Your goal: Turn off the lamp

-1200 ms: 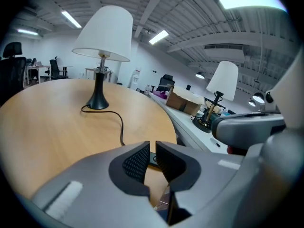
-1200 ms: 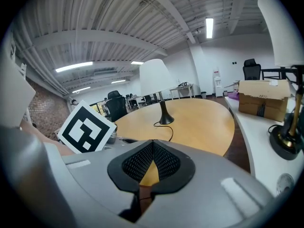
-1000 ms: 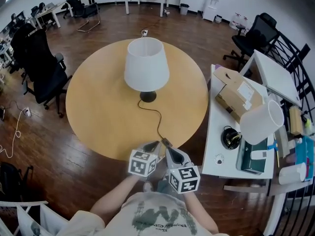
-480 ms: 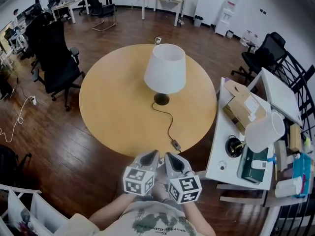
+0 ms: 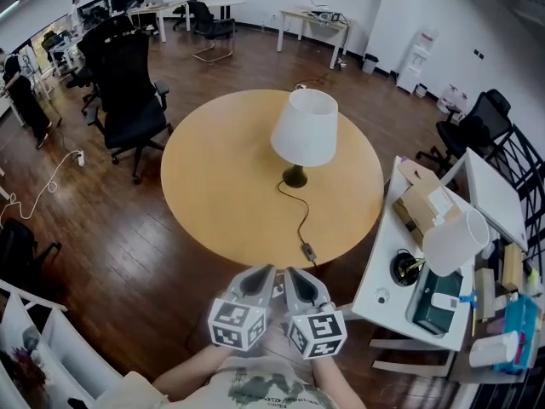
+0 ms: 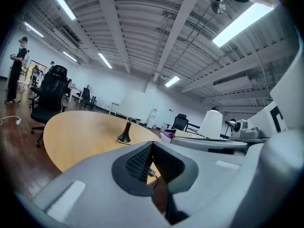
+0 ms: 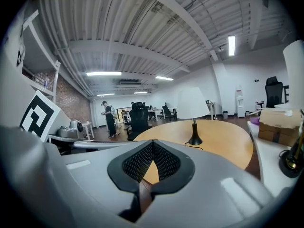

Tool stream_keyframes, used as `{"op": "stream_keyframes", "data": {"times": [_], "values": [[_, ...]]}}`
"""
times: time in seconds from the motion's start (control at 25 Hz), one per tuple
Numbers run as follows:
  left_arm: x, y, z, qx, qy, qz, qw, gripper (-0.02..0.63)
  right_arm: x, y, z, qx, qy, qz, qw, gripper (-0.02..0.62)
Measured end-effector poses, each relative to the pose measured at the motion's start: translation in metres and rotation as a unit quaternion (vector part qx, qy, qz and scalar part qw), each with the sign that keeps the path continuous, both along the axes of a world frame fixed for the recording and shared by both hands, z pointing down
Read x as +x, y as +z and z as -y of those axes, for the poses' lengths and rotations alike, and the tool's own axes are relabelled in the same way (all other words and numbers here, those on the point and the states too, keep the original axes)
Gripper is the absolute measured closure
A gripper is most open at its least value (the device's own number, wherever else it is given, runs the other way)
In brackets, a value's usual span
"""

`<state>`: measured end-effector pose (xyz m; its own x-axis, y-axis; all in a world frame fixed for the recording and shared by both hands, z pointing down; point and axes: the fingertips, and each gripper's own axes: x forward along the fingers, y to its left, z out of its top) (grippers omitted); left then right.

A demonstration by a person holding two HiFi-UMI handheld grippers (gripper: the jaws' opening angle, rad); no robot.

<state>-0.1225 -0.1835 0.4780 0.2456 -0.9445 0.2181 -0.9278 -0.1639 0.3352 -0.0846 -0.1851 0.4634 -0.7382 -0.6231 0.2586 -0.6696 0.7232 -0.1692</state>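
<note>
Left hand-held gripper (image 5: 264, 271) just closed, ribbed pads together, empty; right hand-held gripper (image 5: 291, 273) likewise pressed together. White cone-shaded lamp (image 5: 305, 128) stands on round wooden bench (image 5: 221, 186).

Nothing legible. The print on the person's shirt (image 5: 260, 390) is too blurred to read, as is the white label (image 5: 441, 203) on the cardboard box (image 5: 415, 213). The cubes on the left gripper (image 5: 258, 273) and right gripper (image 5: 295, 273) bear only black-and-white square patterns, no letters.
</note>
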Motion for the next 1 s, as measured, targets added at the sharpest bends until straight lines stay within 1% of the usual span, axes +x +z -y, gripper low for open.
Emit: {"op": "stream_keyframes", "data": {"times": [0.2, 0.4, 0.68, 1.0], "values": [[0.02, -0.012, -0.03, 0.016, -0.012, 0.007, 0.9998, 0.606, 0.019, -0.01, -0.027, 0.017, -0.012, 0.01, 1.0, 0.595], [0.04, -0.021, -0.055, 0.028, -0.015, 0.017, 0.9994, 0.606, 0.037, -0.017, -0.051, 0.025, -0.017, 0.019, 0.999, 0.595], [0.053, -0.035, -0.086, 0.04, -0.023, 0.021, 0.9987, 0.606, 0.052, -0.023, -0.08, 0.032, -0.018, 0.025, 0.999, 0.595], [0.07, -0.043, -0.106, 0.048, -0.022, 0.03, 0.9982, 0.606, 0.071, -0.026, -0.101, 0.039, -0.007, 0.033, 0.999, 0.595]]}}
